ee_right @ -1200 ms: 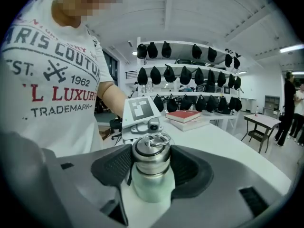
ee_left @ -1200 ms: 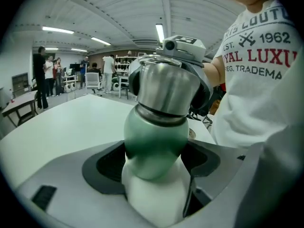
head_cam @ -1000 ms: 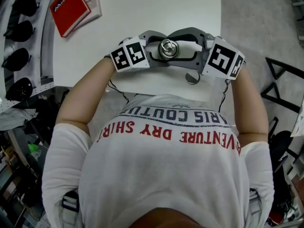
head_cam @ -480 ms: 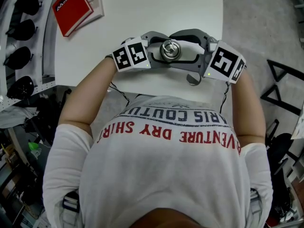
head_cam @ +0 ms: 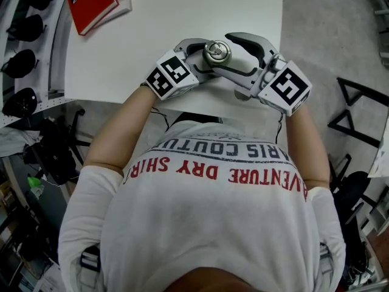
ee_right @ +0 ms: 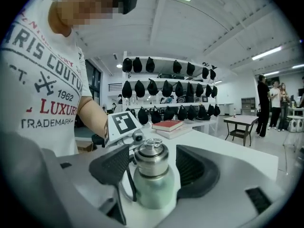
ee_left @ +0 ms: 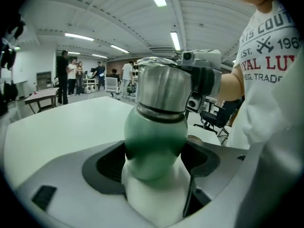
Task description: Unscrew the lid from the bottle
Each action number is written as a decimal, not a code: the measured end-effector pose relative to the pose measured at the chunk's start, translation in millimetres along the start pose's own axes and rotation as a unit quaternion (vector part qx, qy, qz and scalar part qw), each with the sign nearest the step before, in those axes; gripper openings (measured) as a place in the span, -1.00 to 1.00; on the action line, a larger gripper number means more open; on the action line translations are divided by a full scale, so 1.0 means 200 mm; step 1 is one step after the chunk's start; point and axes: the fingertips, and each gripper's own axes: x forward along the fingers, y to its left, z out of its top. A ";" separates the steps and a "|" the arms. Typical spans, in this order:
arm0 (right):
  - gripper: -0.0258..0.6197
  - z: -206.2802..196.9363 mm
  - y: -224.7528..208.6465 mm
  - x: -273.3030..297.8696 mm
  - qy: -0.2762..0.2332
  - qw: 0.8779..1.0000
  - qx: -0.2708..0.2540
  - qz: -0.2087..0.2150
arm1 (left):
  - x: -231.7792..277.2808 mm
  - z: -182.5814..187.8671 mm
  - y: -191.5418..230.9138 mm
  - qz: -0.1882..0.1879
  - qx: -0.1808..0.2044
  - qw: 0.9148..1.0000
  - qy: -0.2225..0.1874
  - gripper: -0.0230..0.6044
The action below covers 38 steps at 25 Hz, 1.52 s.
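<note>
The bottle (ee_left: 154, 137) is up near the close edge of the white table (head_cam: 182, 11), right in front of the person's chest. It stands straight up. Its top part is green and its lower part is white. I cannot tell if its bottom touches the table.

The left tool (ee_left: 154, 158) holds the bottle by its body. Its two black pads press on both sides of the bottle, at the bottom of the green part.

The shiny silver lid (ee_right: 151, 156) is on top of the bottle. It has a small ring on its top. The right tool (ee_right: 153, 167) comes in from the other side, with its jaws around the lid. Its jaws have just been opening. The lid is between them, but the pads do not squeeze it. One pad is very close to the lid and the other has a clear gap.

The two tools face each other, with the bottle in the middle.

A red book (head_cam: 91, 2) lies at the far corner of the table, well apart from the bottle. It lies on top of another book.
</note>
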 end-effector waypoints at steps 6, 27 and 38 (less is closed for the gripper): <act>-0.02 -0.06 0.01 0.01 0.001 0.998 0.013 -0.060 | 0.01 0.01 0.00 0.074 -0.051 0.996 -0.026 0.26; -0.11 -0.08 -0.03 0.06 -0.005 0.987 0.029 -0.157 | 0.00 0.00 0.02 0.167 -0.115 0.978 -0.056 0.26; -0.12 -0.08 -0.02 0.07 -0.004 0.994 0.017 -0.109 | 0.00 0.00 0.02 0.108 -0.075 0.991 -0.035 0.26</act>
